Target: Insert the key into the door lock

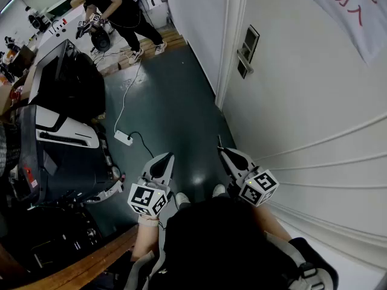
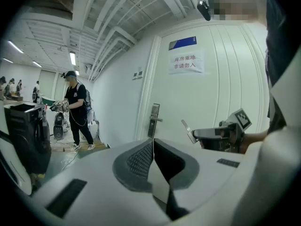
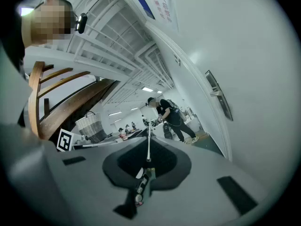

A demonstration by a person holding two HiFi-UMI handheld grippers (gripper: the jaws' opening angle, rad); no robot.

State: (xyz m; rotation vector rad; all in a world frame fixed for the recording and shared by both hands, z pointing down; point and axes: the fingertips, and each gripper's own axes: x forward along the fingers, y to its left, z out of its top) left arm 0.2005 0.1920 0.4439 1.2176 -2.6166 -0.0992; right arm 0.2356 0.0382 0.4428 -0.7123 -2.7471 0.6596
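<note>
The door lock [image 1: 247,52], a dark plate with a metal handle, sits on the white door [image 1: 302,101] ahead and to my right. My right gripper [image 1: 224,154] is shut on a thin metal key [image 1: 219,142] that sticks forward from its tips, well short of the lock. In the right gripper view the key [image 3: 149,132] rises from the shut gripper [image 3: 148,147], with the lock [image 3: 217,95] off to the right. My left gripper [image 1: 165,158] is shut and holds nothing. From the left gripper [image 2: 152,142] I see the lock [image 2: 154,120] and the key [image 2: 188,131].
Black and white machines [image 1: 57,144] stand close on my left. A white power strip [image 1: 123,138] with a cable lies on the dark floor. Down the corridor, another person [image 1: 115,8] stands holding grippers. A wooden edge [image 1: 84,264] runs at lower left.
</note>
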